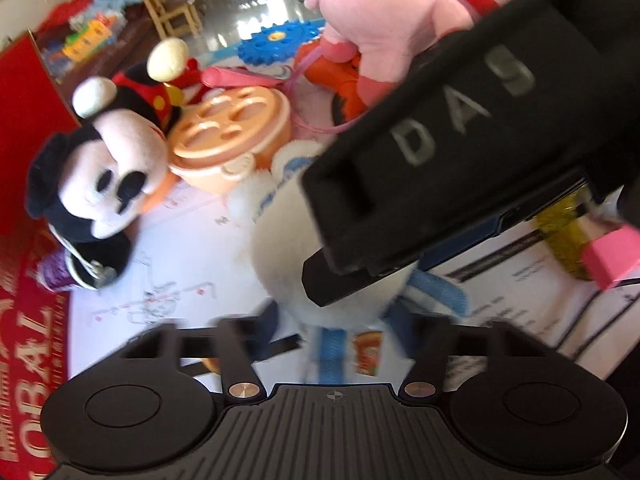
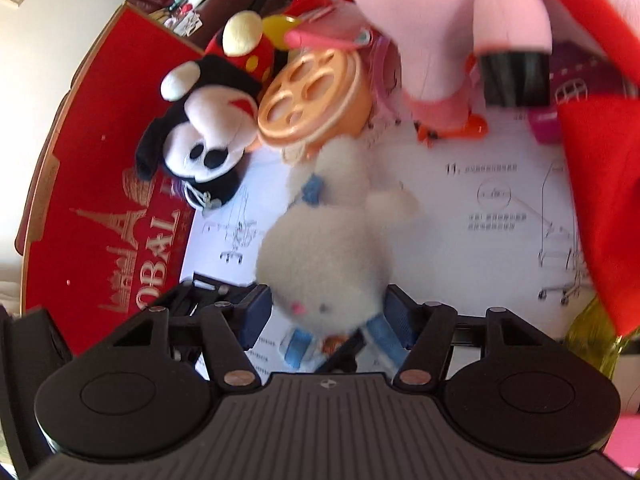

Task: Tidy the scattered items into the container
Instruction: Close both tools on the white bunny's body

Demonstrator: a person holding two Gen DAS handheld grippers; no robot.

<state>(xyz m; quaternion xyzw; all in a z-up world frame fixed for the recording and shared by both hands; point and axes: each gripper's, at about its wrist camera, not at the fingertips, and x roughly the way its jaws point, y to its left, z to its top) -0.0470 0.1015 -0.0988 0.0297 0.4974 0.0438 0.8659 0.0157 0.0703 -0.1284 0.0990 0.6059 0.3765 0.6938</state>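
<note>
A white fluffy plush with blue straps (image 2: 332, 236) hangs head-down between the blue pads of my right gripper (image 2: 328, 316), which is shut on it over the red container (image 2: 100, 200). It also shows in the left wrist view (image 1: 288, 248). My left gripper (image 1: 336, 340) stands just below it, jaws apart, the plush partly between them. The right gripper's black body (image 1: 460, 152) crosses the left wrist view. Inside the container lie a Mickey plush (image 2: 208, 132), an orange lid toy (image 2: 312, 96) and a large pink plush (image 2: 452, 20).
White instruction sheets (image 2: 480, 220) line the container floor. An orange toy (image 1: 340, 80), a blue gear (image 1: 276, 46), a pink block (image 1: 608, 256) and a yellow-green item (image 1: 564, 236) lie around. Red cloth (image 2: 600, 200) hangs at the right. A small chair (image 1: 172, 12) stands behind.
</note>
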